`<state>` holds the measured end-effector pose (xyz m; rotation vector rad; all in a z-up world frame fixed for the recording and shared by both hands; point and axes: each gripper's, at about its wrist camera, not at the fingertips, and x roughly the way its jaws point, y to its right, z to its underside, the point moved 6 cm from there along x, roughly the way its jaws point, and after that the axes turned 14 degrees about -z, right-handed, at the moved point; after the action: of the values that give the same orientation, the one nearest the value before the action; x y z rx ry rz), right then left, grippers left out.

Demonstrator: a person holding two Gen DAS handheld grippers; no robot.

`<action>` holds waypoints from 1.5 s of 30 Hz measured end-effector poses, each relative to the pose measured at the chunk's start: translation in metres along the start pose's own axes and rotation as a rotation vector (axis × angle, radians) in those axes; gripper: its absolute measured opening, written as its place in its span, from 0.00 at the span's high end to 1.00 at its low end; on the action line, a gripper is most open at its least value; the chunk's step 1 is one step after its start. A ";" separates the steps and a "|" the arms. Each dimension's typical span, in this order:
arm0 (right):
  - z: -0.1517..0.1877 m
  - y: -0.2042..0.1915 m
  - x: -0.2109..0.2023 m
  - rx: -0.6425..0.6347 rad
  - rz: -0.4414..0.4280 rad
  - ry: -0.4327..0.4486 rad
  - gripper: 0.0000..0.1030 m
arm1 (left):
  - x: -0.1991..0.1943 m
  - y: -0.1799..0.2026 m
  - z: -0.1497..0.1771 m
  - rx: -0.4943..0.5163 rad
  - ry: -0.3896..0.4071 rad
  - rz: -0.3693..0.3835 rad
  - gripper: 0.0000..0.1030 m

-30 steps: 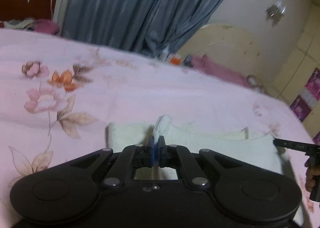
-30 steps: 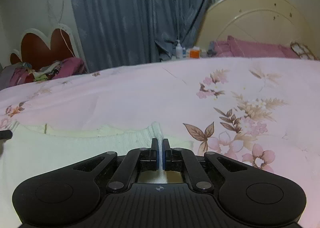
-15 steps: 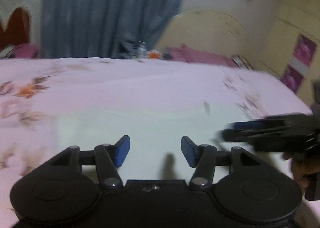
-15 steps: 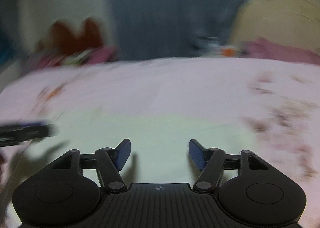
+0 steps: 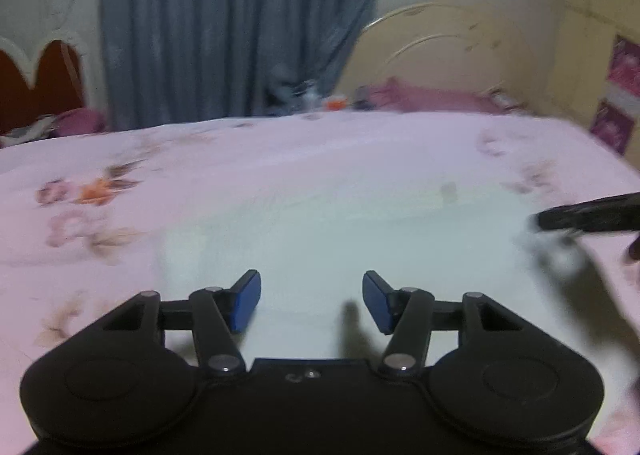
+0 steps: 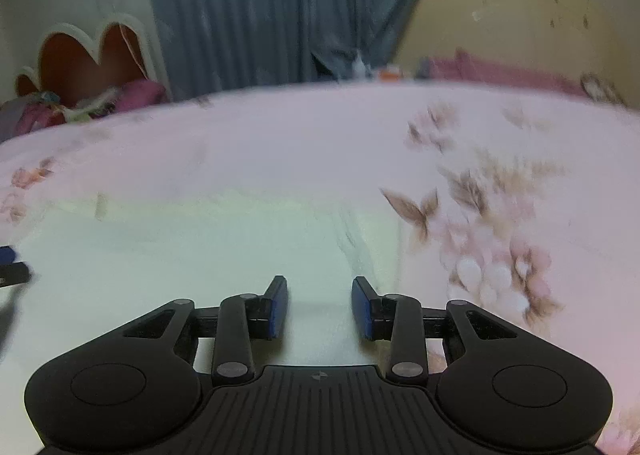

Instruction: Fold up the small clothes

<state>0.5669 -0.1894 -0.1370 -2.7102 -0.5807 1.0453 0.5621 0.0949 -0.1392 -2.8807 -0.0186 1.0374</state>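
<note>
A pale cream-white garment (image 5: 360,239) lies flat on the bed, on a pink bedsheet (image 5: 280,151) printed with brown and orange flowers. Both pictures are blurred, so I cannot tell what kind of clothing it is; its far edge looks like a straight fold or hem, with a small dark mark on it.

The left gripper (image 5: 311,301) hangs over the near part of the garment. Its jaws stand apart at a middle width, the blue pads (image 5: 246,301) are bare, and nothing is between them, only the cloth below. The right gripper (image 6: 319,307) is over the right part of the same garment, near the edge where the cloth meets the flower print. Its jaws are closing now, with a narrower gap than the left one, and they hold nothing; the blue pads (image 6: 279,307) do not touch the cloth.

In the left wrist view the right gripper (image 5: 588,217) comes in from the right edge, dark and blurred, above the garment's right side.

Behind the bed hangs a blue-grey curtain (image 5: 224,23). To its right stands a cream curved headboard (image 6: 520,19) with a pink pillow (image 6: 504,73) at its foot, and to the left a red-brown headboard with white border (image 6: 84,59).
</note>
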 end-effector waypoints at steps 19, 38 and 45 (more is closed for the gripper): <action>0.076 -0.075 -0.015 -0.175 -0.035 -0.140 0.65 | -0.028 0.056 0.062 0.119 -0.059 0.028 0.46; 0.150 -0.089 -0.081 -0.157 0.002 -0.049 0.65 | -0.083 0.010 0.111 -0.085 -0.049 -0.096 0.49; 0.151 -0.056 -0.113 -0.070 0.075 -0.023 0.65 | -0.094 0.003 0.104 -0.141 -0.033 -0.099 0.51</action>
<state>0.3717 -0.1818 -0.1633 -2.8036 -0.5332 1.0956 0.4229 0.0960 -0.1597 -2.9512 -0.2445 1.1074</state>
